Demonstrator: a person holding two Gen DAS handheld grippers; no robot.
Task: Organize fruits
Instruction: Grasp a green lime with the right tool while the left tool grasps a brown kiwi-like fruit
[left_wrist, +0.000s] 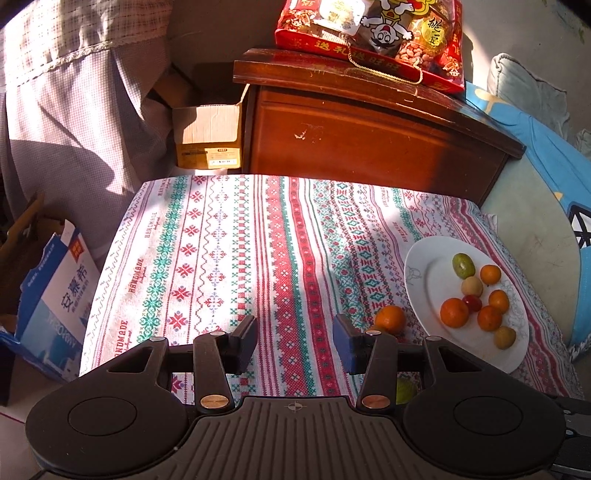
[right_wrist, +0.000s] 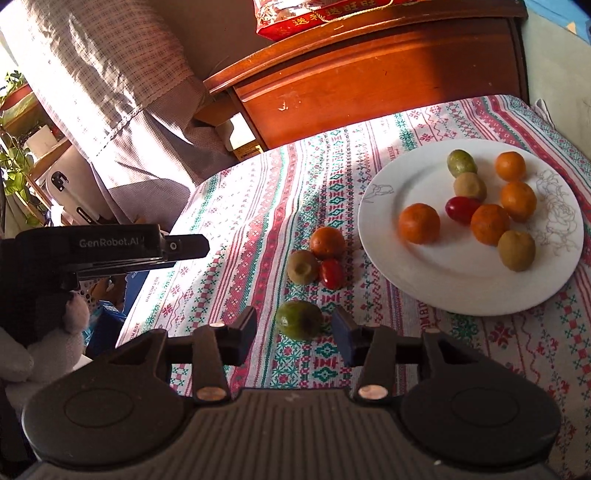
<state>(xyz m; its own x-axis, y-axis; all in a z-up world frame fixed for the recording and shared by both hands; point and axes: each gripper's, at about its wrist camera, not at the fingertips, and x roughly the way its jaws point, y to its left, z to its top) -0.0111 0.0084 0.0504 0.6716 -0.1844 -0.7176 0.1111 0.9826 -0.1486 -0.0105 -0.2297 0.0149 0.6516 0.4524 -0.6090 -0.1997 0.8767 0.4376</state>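
Lying between the parted right tongs: a green fruit, brown-blotched, untouched.

A patterned cloth covers the table. On it, at the right, sits a white plate bearing fruit. Left of the plate three loose fruits touch in a cluster: an orange, a brown-green fruit and a red one. Nearer lies a green fruit, apart from them.
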